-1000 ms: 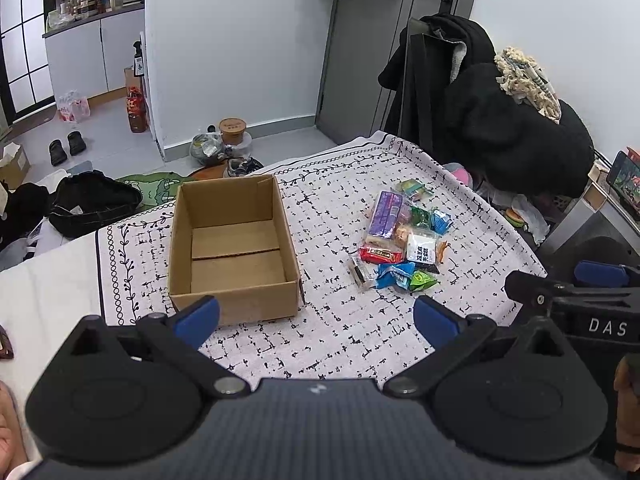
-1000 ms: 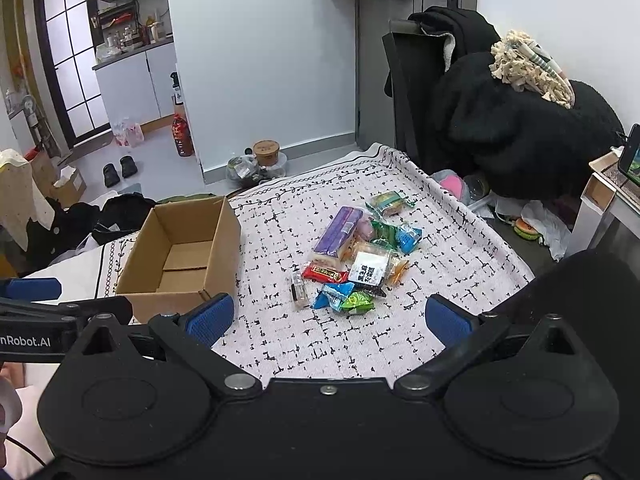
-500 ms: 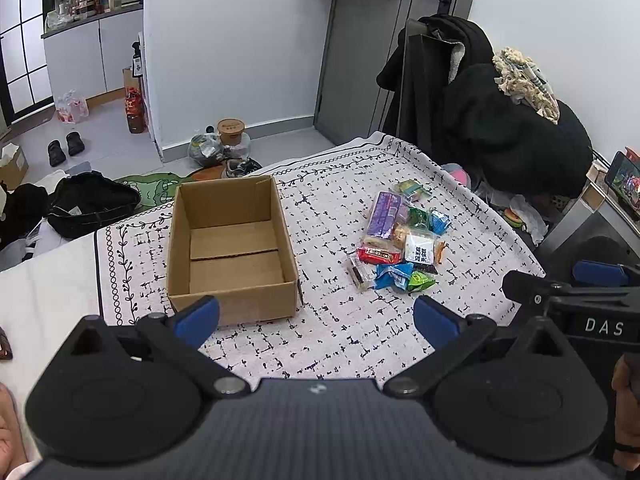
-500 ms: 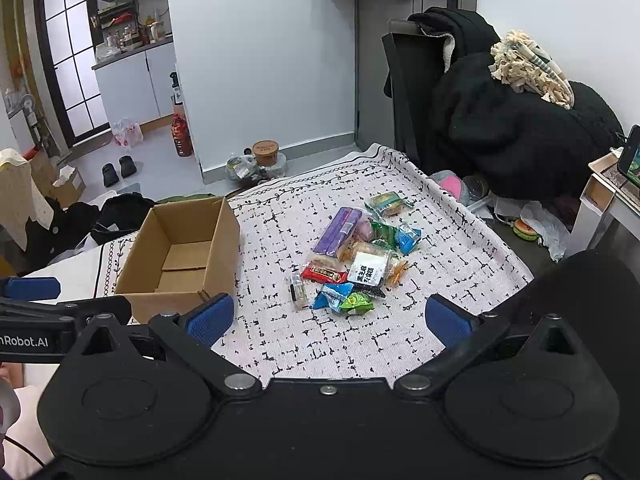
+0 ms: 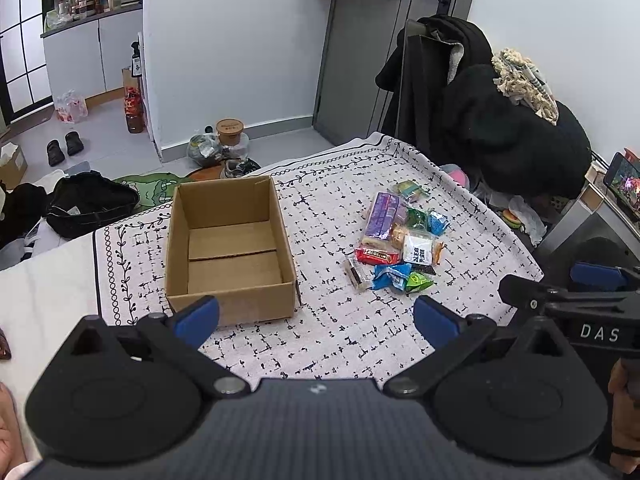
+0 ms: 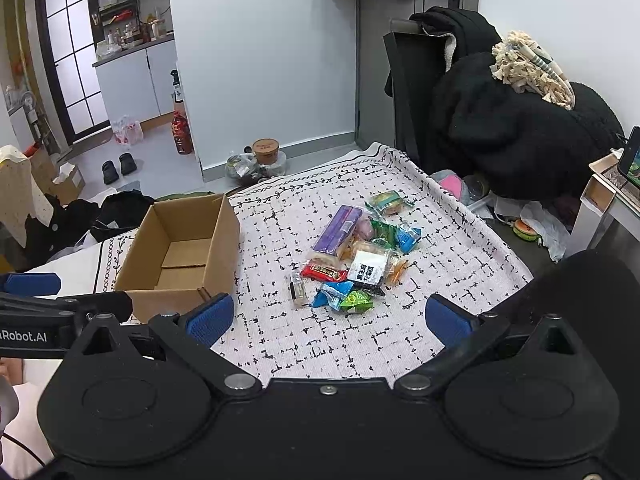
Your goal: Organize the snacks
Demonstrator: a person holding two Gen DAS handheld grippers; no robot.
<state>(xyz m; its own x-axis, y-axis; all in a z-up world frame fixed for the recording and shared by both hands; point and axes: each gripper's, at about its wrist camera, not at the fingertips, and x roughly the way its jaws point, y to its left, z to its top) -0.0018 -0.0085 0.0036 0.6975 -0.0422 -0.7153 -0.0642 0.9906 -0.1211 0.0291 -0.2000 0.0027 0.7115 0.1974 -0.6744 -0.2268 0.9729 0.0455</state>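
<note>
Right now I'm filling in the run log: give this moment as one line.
stage: start | brown cardboard box: empty | pile of wrapped snacks: on patterned cloth, untouched | left gripper: open | right gripper: open

Table under white cloth (image 5: 328, 332) with black dash print, vine border at edges; open cardboard box (image 5: 230, 244) on left part, empty; heap of wrapped snacks (image 5: 396, 240) on right part, well apart from box.

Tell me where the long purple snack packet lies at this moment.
In both wrist views the purple packet lies on the patterned cloth, at the pile's left far side, right of the empty cardboard box.
</note>
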